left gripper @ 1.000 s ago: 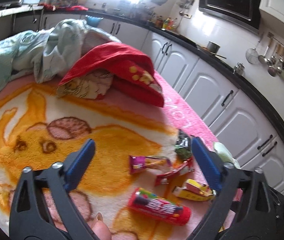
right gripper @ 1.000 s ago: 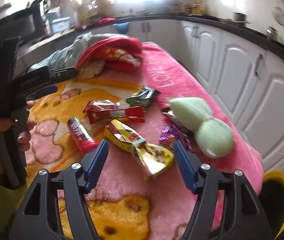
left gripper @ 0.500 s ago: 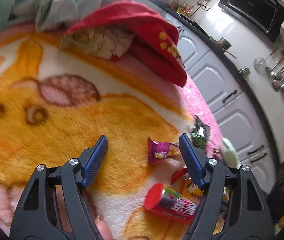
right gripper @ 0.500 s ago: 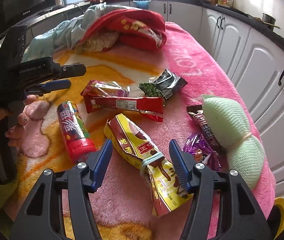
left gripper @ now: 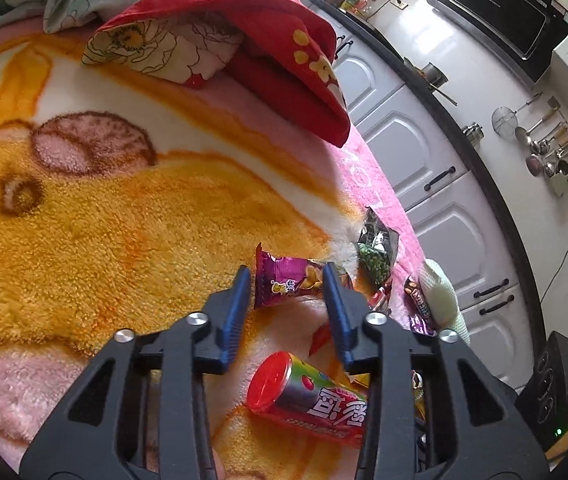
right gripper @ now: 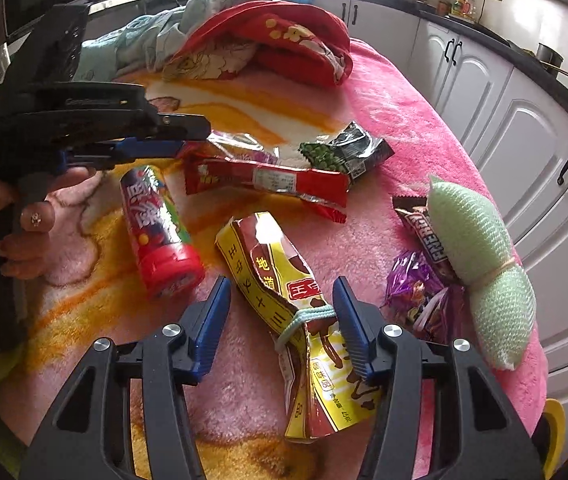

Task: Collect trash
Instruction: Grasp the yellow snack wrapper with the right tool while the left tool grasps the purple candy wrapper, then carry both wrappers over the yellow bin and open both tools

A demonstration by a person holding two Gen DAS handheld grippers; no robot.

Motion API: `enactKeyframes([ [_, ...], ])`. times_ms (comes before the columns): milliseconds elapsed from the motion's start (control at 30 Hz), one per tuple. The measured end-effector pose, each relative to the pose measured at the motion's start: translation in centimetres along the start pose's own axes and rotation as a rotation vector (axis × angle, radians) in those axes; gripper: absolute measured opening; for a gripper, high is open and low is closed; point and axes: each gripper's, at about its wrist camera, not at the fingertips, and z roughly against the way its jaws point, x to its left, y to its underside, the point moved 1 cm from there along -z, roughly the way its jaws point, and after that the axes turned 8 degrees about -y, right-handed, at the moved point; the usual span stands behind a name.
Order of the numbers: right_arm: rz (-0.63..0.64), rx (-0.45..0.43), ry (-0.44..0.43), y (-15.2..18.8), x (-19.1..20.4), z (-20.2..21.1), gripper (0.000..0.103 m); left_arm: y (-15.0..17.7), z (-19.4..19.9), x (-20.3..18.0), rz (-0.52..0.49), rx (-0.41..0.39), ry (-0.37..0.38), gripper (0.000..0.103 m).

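In the left wrist view the left gripper's (left gripper: 286,280) right finger covers the right end of the purple wrapper (left gripper: 284,282) and the far end of the red tube (left gripper: 310,398); whether the closing pads touch the wrapper cannot be told. The red wrapper (left gripper: 378,294) and yellow packet (left gripper: 418,390) barely peek out behind that finger. In the right wrist view the yellow bin (right gripper: 556,428) beyond the blanket's (right gripper: 396,120) near right corner is cut off by the picture's edge.

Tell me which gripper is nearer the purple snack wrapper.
Left. The left gripper straddles the purple snack wrapper, jaws closing; the right gripper brackets the yellow bag.
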Motion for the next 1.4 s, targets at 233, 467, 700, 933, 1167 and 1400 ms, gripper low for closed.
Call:
enactKeyframes([
  [233,-0.016,0.008,0.02,0.9,0.9,0.7,0.038,0.2,-0.5,-0.3,-0.012,0.011,0.009,0.014],
  [467,-0.122,-0.048,0.018,2.8,1.5,2.1,0.034,0.1,0.5,-1.0,-0.045,-0.03,0.017,0.006],
  [700,-0.207,-0.138,-0.009,4.3,1.7,4.2,0.033,-0.5,3.4,-2.0,-0.073,-0.113,0.021,0.006],
  [933,-0.247,-0.227,-0.004,5.2,1.3,7.3,0.033,-0.3,5.8,-4.7,-0.127,-0.161,0.064,0.006],
  [1167,-0.303,-0.312,0.038,6.3,-0.7,11.4,0.033,1.2,7.1,-8.3,-0.204,-0.181,0.104,0.006],
  [1400,-0.353,-0.368,0.106,8.3,-3.4,14.9,0.033,3.2,7.7,-11.9,-0.282,-0.181,0.13,0.006],
])
